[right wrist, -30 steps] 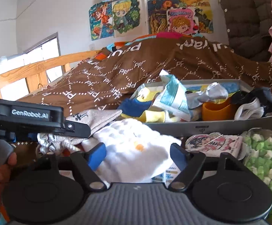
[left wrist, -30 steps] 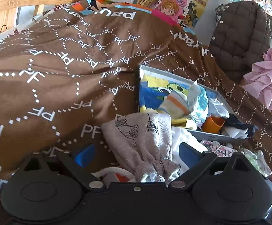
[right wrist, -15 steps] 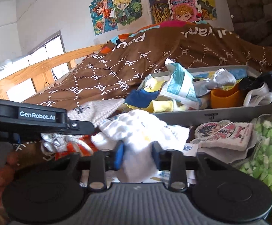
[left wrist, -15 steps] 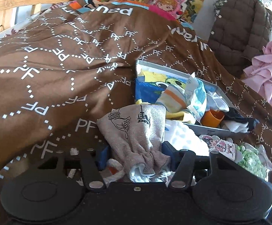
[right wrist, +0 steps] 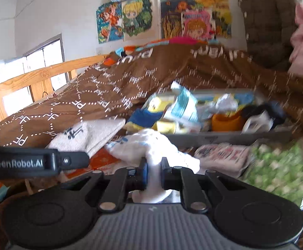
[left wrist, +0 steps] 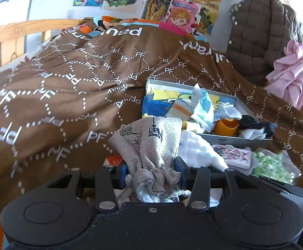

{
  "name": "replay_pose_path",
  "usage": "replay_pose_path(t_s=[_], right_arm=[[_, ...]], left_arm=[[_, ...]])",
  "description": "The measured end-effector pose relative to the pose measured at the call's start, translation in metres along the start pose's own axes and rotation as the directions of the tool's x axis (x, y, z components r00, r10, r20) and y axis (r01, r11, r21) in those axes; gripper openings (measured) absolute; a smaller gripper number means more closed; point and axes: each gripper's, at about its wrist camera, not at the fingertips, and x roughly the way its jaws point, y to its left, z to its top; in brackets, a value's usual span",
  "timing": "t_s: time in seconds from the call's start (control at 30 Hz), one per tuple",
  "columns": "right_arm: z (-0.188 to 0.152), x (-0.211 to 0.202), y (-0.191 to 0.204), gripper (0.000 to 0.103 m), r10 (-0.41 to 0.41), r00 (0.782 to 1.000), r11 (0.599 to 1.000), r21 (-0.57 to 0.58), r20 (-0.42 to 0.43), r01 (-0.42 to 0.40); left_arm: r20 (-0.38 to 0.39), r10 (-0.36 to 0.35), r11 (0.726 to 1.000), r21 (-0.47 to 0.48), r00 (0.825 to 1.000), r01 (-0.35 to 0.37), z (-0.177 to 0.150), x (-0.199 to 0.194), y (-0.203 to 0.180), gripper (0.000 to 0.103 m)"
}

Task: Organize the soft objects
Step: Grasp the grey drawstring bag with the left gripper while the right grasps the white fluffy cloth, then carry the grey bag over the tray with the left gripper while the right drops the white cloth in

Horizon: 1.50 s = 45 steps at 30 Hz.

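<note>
My left gripper (left wrist: 151, 174) is shut on a grey-beige sock (left wrist: 149, 143) with black prints, which stands up between the fingers. The same sock lies at the left in the right wrist view (right wrist: 84, 135). My right gripper (right wrist: 153, 174) is shut on a white fluffy cloth (right wrist: 151, 148) with small blue marks. Behind both stands a grey shallow box (left wrist: 234, 140) full of socks and cloths, with an orange piece (left wrist: 226, 127) inside. The box also shows in the right wrist view (right wrist: 224, 138).
A brown "PF" blanket (left wrist: 68, 95) covers the bed. A patterned pouch (left wrist: 232, 153) and a green-white bag (left wrist: 274, 165) lie in front of the box. A brown quilted jacket (left wrist: 259, 37) and pink cloth (left wrist: 293, 75) are at right. A wooden rail (right wrist: 36, 79) runs at left.
Both grippers went from open to shut: the left closed on the grey sock, the right on the white cloth. Both have lifted a little; the right view is blurred with motion.
</note>
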Motion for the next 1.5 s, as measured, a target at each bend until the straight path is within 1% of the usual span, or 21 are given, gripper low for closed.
replay_pose_path(t_s=[0.07, 0.2, 0.27, 0.37, 0.47, 0.63, 0.77, 0.83, 0.97, 1.1, 1.17, 1.23, 1.33, 1.43, 1.5], right_arm=[[0.003, -0.011, 0.001, 0.013, -0.018, 0.999, 1.000, -0.023, 0.030, 0.019], [0.009, -0.032, -0.001, 0.013, -0.058, 0.995, 0.997, -0.048, 0.087, 0.062], [0.012, -0.040, -0.003, 0.013, -0.077, 0.991, 0.995, -0.048, 0.113, 0.083], [0.020, -0.051, -0.008, 0.013, -0.092, 0.984, 0.995, -0.036, 0.154, 0.098], [0.027, -0.061, -0.013, 0.013, -0.113, 0.974, 0.992, -0.032, 0.196, 0.121], [0.032, -0.068, -0.026, 0.013, -0.127, 0.963, 0.992, 0.023, 0.239, 0.126], [0.032, -0.066, -0.035, 0.013, -0.138, 0.956, 0.990, 0.052, 0.260, 0.128], [0.030, -0.064, -0.040, 0.013, -0.134, 0.953, 0.990, 0.076, 0.272, 0.117], [0.025, -0.058, -0.046, 0.013, -0.146, 0.945, 0.987, 0.106, 0.291, 0.120], [0.023, -0.047, -0.052, 0.013, -0.164, 0.938, 0.983, 0.129, 0.305, 0.130], [0.028, -0.035, -0.055, 0.013, -0.173, 0.939, 0.982, 0.128, 0.297, 0.141], [0.036, -0.022, -0.061, 0.013, -0.166, 0.945, 0.981, 0.145, 0.283, 0.129], [0.053, 0.000, -0.072, 0.013, -0.180, 0.946, 0.977, 0.162, 0.269, 0.140], [0.068, 0.027, -0.080, 0.014, -0.206, 0.945, 0.974, 0.143, 0.253, 0.174], [0.075, 0.045, -0.086, 0.014, -0.219, 0.946, 0.969, 0.166, 0.240, 0.182]], left_arm=[[0.004, -0.004, 1.000, -0.018, 1.000, 0.004, -0.005, -0.008, -0.001, 0.046], [0.021, -0.002, 1.000, -0.003, 1.000, 0.002, -0.005, -0.019, -0.008, 0.046], [0.033, -0.013, 1.000, -0.022, 0.999, 0.014, -0.001, -0.026, -0.009, 0.046], [0.046, -0.040, 0.999, -0.027, 0.998, 0.041, 0.006, -0.036, -0.014, 0.046], [0.061, -0.065, 0.998, -0.009, 0.996, 0.066, 0.011, -0.044, -0.022, 0.046], [0.080, -0.089, 0.996, 0.013, 0.993, 0.089, 0.026, -0.052, -0.034, 0.046], [0.074, -0.116, 0.993, -0.012, 0.990, 0.118, 0.045, -0.049, -0.034, 0.046], [0.081, -0.115, 0.993, 0.006, 0.990, 0.115, 0.053, -0.045, -0.036, 0.046], [0.091, -0.115, 0.993, 0.044, 0.989, 0.112, 0.068, -0.033, -0.038, 0.046], [0.095, -0.121, 0.992, 0.049, 0.988, 0.116, 0.080, -0.012, -0.037, 0.046], [0.091, -0.123, 0.991, 0.057, 0.988, 0.119, 0.084, 0.001, -0.036, 0.047], [0.085, -0.134, 0.989, 0.074, 0.987, 0.128, 0.088, 0.016, -0.035, 0.047], [0.072, -0.150, 0.985, 0.100, 0.986, 0.142, 0.094, 0.046, -0.033, 0.047], [0.066, -0.150, 0.985, 0.096, 0.987, 0.143, 0.102, 0.076, -0.029, 0.047], [0.076, -0.164, 0.983, 0.099, 0.984, 0.156, 0.107, 0.094, -0.027, 0.047]])
